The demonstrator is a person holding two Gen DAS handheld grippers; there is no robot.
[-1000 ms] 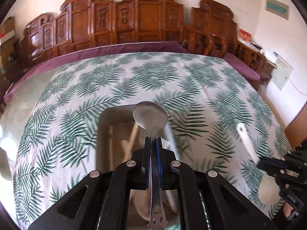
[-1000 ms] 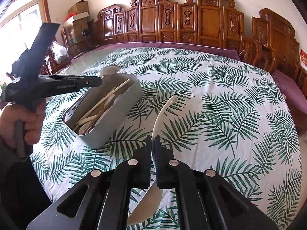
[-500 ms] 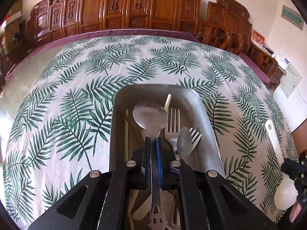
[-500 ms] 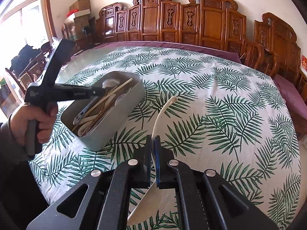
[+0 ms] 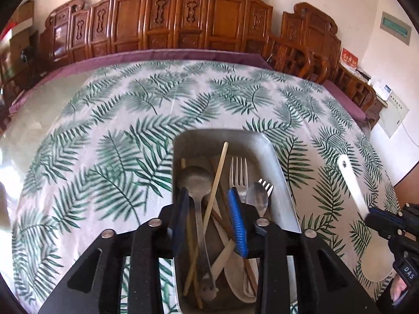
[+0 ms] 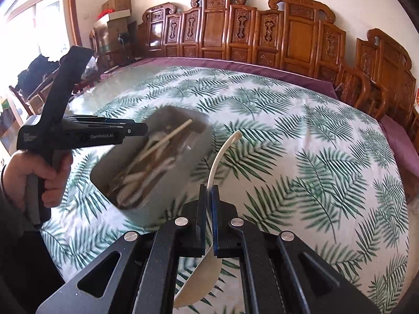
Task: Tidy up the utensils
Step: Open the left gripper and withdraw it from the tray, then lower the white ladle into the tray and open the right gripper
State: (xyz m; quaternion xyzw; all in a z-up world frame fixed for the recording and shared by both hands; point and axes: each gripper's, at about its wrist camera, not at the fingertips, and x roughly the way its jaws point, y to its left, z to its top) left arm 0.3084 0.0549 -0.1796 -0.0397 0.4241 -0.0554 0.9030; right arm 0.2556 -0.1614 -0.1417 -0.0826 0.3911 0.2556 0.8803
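1. Left claw (image 5: pixel 210 218) – fingers spread apart, gripping nothing, hanging over the near end of the metal tray (image 5: pixel 281 172). The steel spoon (image 5: pixel 197 209) lies inside the tray, directly between the spread fingers. Risk: on withdrawal a finger could catch the spoon handle or the pale chopstick (image 5: pixel 216 183) leaning across it and drag either one out.

2. Right claw (image 6: pixel 207 206) – closed on the handle of the white plastic ladle-spoon (image 6: pixel 222 154), held clear of the bench (image 6: pixel 314 144), just right of the tray. Risk: the grip sits near the bowl end – the long curved handle projects forward and may strike the tray wall on approach.

3. Tray contents – two forks (image 5: pixel 238 172), a small spoon (image 5: pixel 258 198), chopsticks and pale utensils, loosely crossed. Risk: the ladle-spoon, dropped on this pile, could ride up over the rim and slide off onto the bench.

4. Tray itself – light-looking, unsecured on the leaf-print cloth (image 5: pixel 117 144). Risk: a nudge from either claw may shift or tip it.
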